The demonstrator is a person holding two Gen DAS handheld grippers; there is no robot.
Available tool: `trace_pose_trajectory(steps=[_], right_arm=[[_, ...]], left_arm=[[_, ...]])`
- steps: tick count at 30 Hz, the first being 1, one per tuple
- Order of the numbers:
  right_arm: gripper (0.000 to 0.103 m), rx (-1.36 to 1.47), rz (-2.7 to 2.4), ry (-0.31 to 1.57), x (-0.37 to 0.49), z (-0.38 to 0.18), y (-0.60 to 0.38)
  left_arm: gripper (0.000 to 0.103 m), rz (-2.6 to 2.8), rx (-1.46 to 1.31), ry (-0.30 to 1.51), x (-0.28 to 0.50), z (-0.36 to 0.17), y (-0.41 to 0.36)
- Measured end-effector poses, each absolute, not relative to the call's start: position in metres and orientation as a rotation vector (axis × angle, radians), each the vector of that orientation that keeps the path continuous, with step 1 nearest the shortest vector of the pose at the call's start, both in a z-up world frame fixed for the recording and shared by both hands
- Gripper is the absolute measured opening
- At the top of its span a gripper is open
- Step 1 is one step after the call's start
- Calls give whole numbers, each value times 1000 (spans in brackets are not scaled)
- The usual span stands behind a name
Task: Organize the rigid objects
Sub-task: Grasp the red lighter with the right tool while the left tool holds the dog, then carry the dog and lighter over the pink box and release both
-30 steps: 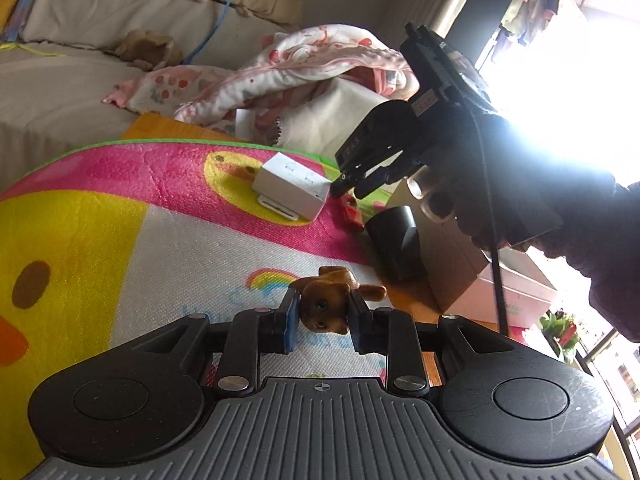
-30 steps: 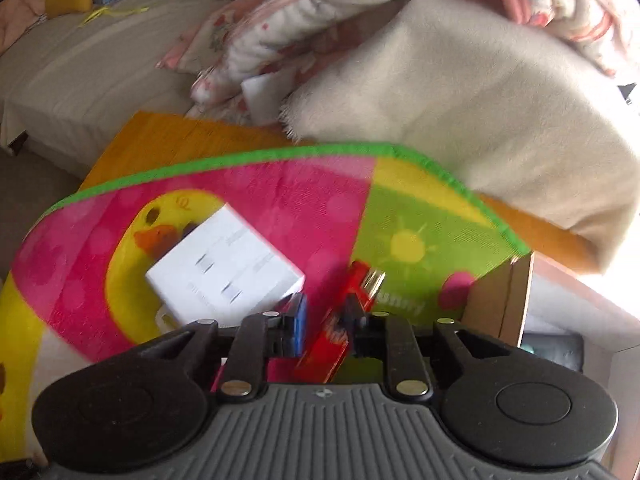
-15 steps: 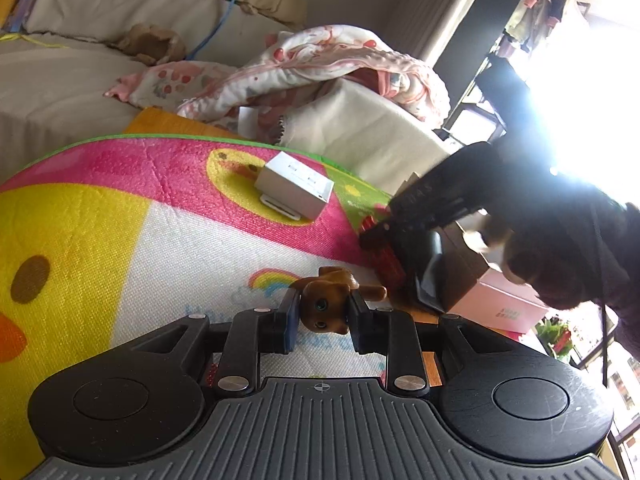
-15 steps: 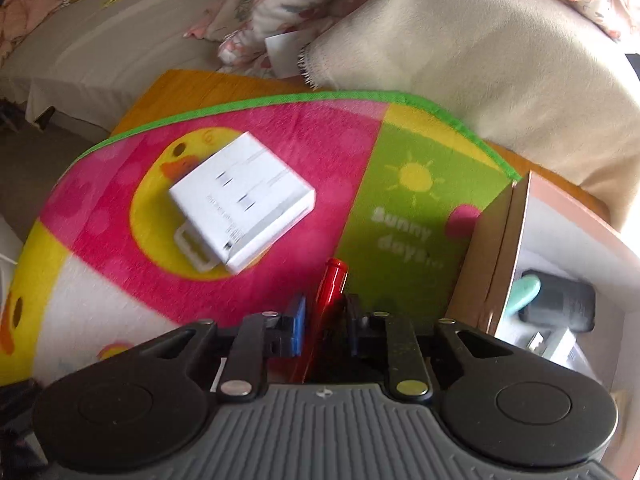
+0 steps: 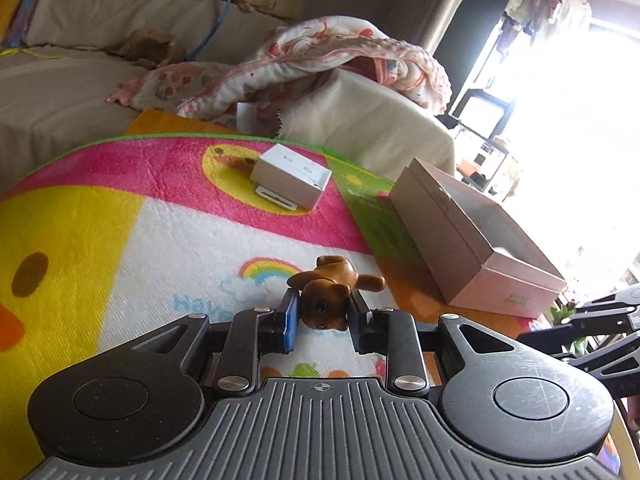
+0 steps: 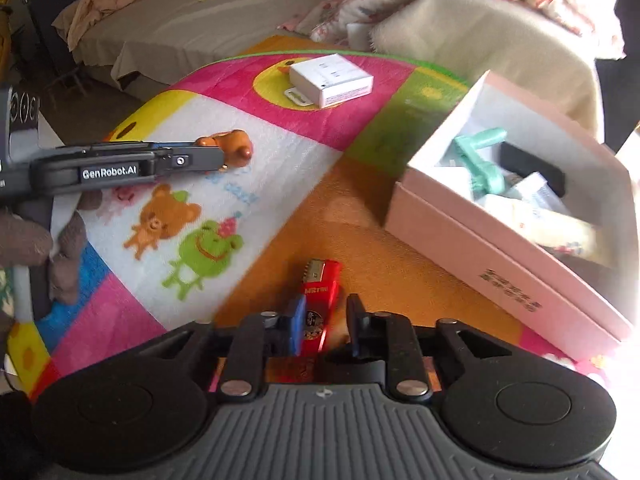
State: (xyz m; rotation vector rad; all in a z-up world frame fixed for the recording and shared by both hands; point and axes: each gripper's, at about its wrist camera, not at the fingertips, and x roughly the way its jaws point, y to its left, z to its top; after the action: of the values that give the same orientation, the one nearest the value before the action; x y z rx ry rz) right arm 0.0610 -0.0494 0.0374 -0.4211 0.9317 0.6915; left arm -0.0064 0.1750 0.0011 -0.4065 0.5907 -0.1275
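Observation:
My left gripper (image 5: pixel 323 316) is shut on a small brown toy dog (image 5: pixel 328 292), held just above the colourful play mat (image 5: pixel 120 220). From the right wrist view the same gripper (image 6: pixel 216 156) and dog (image 6: pixel 234 148) show side-on at the left. My right gripper (image 6: pixel 326 328) points down at the orange mat in front of an open pink box (image 6: pixel 500 240). Its jaws are opening. A red lighter (image 6: pixel 320 296) stands between them, leaning on the blue left pad (image 6: pixel 298 328), with a gap to the right finger.
A white boxed charger (image 6: pixel 332 78) lies on the duck print at the mat's far end. The pink box (image 5: pixel 460 240) holds a teal tool (image 6: pixel 480 156), a black item (image 6: pixel 532 168) and white tubes. Blankets (image 5: pixel 320 60) and a sofa (image 5: pixel 60 80) lie beyond.
My right gripper carried the red lighter from beside the white charger across to the front of the pink box, and its jaws have parted from it. The left gripper kept still, holding the dog.

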Motion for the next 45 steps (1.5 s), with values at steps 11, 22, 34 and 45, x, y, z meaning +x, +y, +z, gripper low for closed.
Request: trace_pose_trajectory(steps=[11,22,34,45], right_arm=[[63,-361,601,675,17,42,-130],[42,-391,674,627,15,17,-56],[23,-295,717,675,6,40,-96],[22,-218,568,597,4,65,-164]], left_arm=[[29,-260,-171,683,-21,7,92],[30,-179,-102,726,-40,14,101],[32,-187,0,678,-10,10,69],[30,-308,102,647,-27,22,45]])
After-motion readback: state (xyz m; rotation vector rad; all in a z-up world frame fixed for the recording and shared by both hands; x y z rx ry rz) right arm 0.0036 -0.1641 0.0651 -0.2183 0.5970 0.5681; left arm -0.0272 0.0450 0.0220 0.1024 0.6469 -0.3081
